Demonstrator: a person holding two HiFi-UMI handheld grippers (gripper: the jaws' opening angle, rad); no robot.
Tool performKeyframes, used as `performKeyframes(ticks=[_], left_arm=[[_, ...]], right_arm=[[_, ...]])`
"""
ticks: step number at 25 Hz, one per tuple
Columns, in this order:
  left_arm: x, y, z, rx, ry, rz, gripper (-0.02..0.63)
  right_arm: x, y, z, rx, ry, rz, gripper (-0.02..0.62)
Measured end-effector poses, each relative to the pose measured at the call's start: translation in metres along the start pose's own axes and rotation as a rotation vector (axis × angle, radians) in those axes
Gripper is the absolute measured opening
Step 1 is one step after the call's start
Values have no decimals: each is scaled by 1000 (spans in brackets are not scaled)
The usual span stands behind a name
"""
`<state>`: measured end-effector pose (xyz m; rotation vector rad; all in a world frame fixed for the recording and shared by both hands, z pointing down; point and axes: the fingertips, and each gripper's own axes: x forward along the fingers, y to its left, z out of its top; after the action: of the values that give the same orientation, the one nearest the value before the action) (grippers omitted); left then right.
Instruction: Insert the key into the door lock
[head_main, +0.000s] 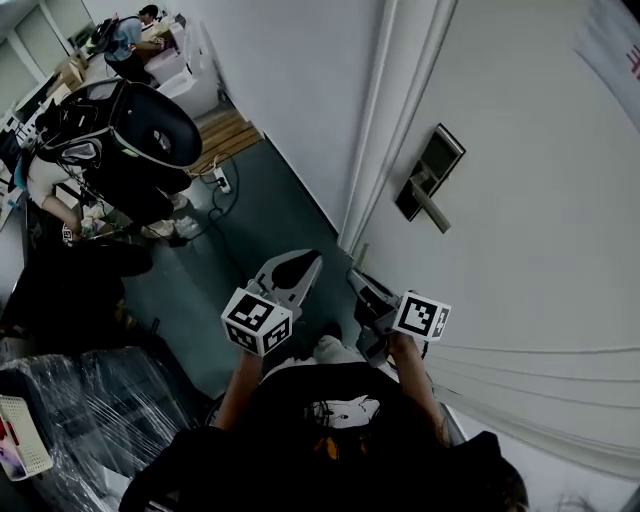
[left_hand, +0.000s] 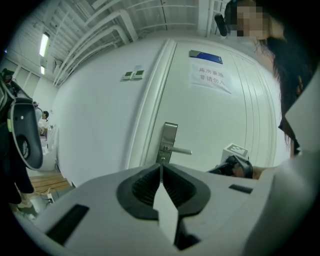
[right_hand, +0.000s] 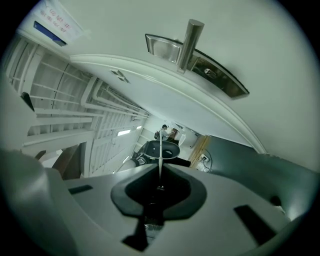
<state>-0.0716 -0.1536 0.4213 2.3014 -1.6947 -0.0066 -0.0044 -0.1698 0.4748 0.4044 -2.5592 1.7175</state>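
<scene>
Right gripper (right_hand: 160, 175): jaws closed on the key (right_hand: 160, 154), whose thin blade pokes past their tips.
Door lock (right_hand: 200, 57): above the key, not touching it.
Left gripper (left_hand: 161, 172): jaws closed on nothing, lower left of that lock.

key (right_hand: 160, 159) bow hidden, door notice (left_hand: 211, 79) illegible

Black shirt (head_main: 290, 445), white chest print (head_main: 345, 410), grey hand-held grippers (head_main: 303, 264), black-and-white marker cubes (head_main: 257, 320)

A wooden pallet (head_main: 226, 134) lies near a power strip (head_main: 222, 182).
</scene>
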Motion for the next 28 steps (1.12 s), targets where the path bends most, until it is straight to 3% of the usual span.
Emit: performKeyframes(ticks=[15, 28], left_arm=[[53, -6, -4, 19, 79, -113, 23], [70, -2, -3, 78, 148, -370, 23]], right_arm=[[-1, -12, 27, 35, -78, -5, 18], [13, -29, 47, 94, -304, -61, 18]])
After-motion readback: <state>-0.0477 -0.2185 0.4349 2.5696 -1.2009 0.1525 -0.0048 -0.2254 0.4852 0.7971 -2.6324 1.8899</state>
